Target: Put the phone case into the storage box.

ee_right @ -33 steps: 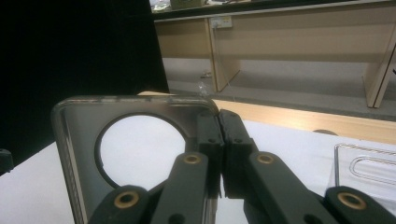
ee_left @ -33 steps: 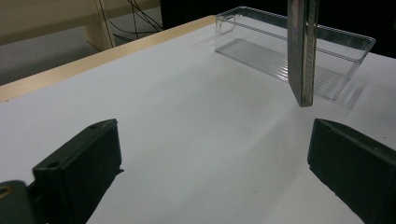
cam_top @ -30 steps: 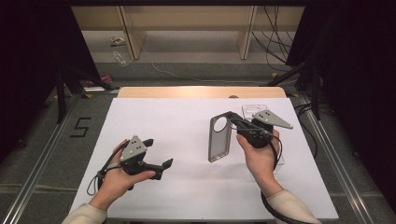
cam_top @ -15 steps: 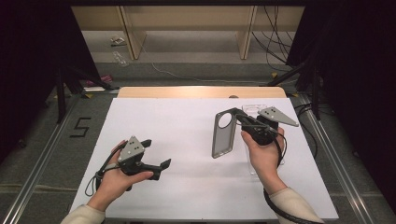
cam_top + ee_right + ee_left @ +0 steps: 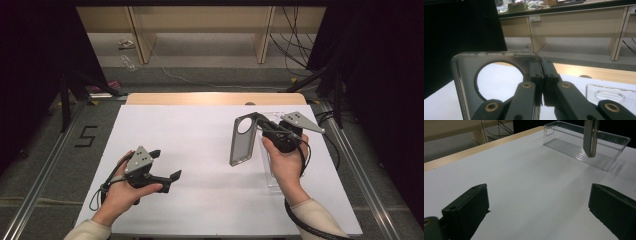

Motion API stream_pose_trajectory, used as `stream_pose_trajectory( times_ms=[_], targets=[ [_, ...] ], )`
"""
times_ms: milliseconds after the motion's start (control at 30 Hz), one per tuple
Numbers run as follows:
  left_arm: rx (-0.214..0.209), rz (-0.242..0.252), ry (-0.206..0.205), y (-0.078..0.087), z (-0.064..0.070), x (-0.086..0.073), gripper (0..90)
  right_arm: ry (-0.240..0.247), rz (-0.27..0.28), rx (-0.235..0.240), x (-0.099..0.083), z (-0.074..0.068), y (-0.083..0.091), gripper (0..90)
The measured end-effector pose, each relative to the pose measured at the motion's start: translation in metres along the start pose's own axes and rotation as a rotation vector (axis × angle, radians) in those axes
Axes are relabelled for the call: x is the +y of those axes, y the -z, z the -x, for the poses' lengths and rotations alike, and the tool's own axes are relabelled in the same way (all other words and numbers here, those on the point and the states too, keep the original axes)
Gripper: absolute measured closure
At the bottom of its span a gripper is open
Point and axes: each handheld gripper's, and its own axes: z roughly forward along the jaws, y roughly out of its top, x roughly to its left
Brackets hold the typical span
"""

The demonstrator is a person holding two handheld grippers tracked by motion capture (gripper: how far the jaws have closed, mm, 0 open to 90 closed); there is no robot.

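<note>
The right gripper (image 5: 261, 121) is clenched on the top corner of a phone case (image 5: 243, 140), just beside the round camera hole; in the right gripper view the two jaws press together on the thin edge of the case. The case hangs down from this grip, in the air above the white table (image 5: 190, 150). Its long axis points from the gripper toward the person's side and a little downward, and its lower end is free. In the left gripper view the case is seen edge-on, with its lower tip above the near wall of a clear plastic tray (image 5: 584, 150).

The tray (image 5: 272, 175) lies on the table directly under and beside the right hand (image 5: 286, 167), with its long side running away from the person. So the case is just to the left of the tray, and the two long axes are nearly parallel. I judge that the coming move is a small shift to the right and then down, to lay the case in the tray.

The left gripper (image 5: 162, 170) rests wide open, holding nothing, well apart from the tray on the other side of the table. The right hand is clearly the nearer one.
</note>
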Motion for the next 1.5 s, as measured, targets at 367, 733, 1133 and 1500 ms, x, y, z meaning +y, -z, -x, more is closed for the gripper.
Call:
stream_pose_trajectory(
  times_ms=[367,733,1133,1500],
  targets=[
    [0.003,0.0,-0.001,0.001,-0.002,-0.001,2.8,-0.009,0.011,-0.011,0.004,0.005,0.001,88.9],
    [0.009,-0.001,0.004,0.002,-0.003,-0.003,2.8,-0.017,0.017,-0.023,0.007,0.01,0.002,88.9],
    [0.011,-0.003,0.006,0.003,-0.004,-0.004,2.8,-0.026,0.028,-0.038,0.011,0.016,0.003,88.9],
    [0.014,-0.004,0.004,0.003,-0.005,-0.004,2.8,-0.022,0.036,-0.051,0.013,0.019,0.004,88.9]
  ],
)
